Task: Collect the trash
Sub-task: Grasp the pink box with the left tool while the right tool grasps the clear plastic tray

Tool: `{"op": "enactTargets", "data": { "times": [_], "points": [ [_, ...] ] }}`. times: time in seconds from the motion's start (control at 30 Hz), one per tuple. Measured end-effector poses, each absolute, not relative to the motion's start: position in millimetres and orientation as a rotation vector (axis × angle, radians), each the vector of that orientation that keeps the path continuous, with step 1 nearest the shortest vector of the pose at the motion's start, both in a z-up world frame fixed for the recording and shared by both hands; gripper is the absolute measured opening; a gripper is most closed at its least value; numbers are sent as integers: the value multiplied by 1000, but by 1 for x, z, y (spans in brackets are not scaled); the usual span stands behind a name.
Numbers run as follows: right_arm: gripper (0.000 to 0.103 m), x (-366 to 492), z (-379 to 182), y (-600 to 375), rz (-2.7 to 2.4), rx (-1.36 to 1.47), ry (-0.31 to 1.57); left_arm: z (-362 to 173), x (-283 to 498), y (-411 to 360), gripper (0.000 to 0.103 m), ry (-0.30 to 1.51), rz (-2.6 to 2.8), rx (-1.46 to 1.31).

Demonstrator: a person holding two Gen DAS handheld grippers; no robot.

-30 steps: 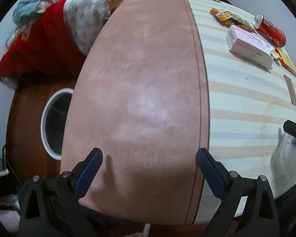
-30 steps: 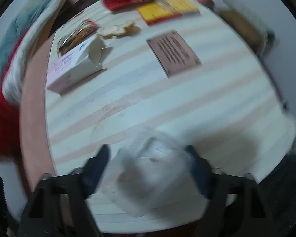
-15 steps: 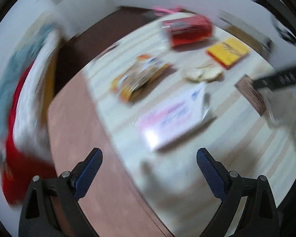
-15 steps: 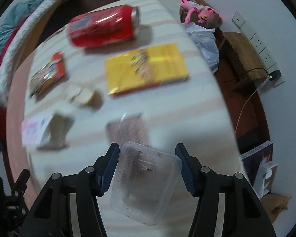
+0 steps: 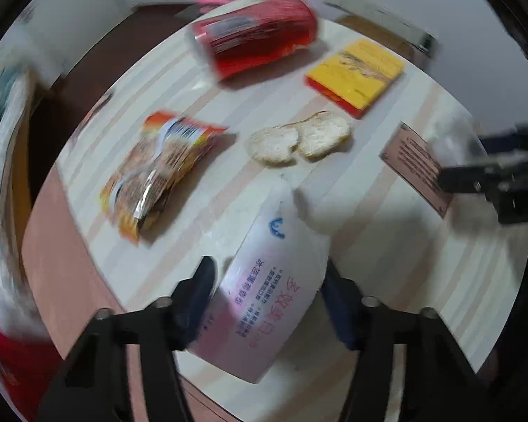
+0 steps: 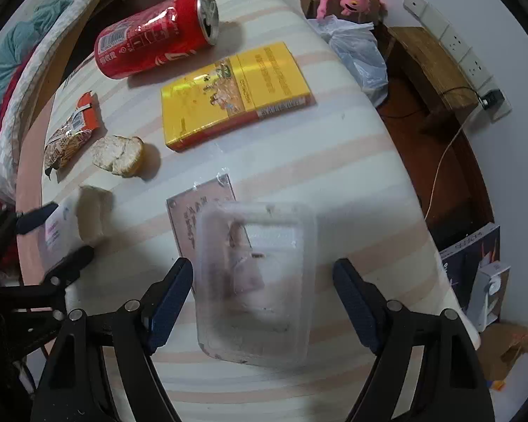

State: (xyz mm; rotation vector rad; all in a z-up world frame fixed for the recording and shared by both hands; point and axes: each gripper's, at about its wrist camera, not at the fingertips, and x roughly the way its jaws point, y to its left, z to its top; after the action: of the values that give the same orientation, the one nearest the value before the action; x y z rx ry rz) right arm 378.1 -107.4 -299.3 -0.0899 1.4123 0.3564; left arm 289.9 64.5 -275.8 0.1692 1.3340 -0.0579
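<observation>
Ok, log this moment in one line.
left gripper: closing around white box | right gripper: open, clear tray between fingers

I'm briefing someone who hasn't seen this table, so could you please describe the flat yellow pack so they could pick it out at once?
On the striped tablecloth, find the red can lying on its side at the far end. The yellow pack lies flat just nearer than it. It is the only bright yellow, rectangular thing there, with a red strip along one edge.
</observation>
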Motion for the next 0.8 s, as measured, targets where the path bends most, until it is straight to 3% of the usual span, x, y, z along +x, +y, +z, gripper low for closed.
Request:
{"op": "enactTargets", "data": {
  "times": [0.07, 0.17, 0.33, 0.63, 0.8],
  "points": [
    [78, 373, -299, -107, 346, -97, 1385, -279, 279, 80, 51, 1380, 79, 28],
    [62, 366, -297, -99, 357, -161, 1347, -276, 263, 101, 51, 1369, 176, -217],
    [62, 355, -296, -79, 460, -225, 1365, -282, 253, 119, 52, 1331, 165, -376],
    [62, 343, -300, -65, 424, -327, 1322, -278, 249, 83, 46, 1270, 283, -186],
    [61, 328, -288, -71, 435, -293, 1286, -243, 214, 77, 46, 1139, 396, -196]
  ]
}}
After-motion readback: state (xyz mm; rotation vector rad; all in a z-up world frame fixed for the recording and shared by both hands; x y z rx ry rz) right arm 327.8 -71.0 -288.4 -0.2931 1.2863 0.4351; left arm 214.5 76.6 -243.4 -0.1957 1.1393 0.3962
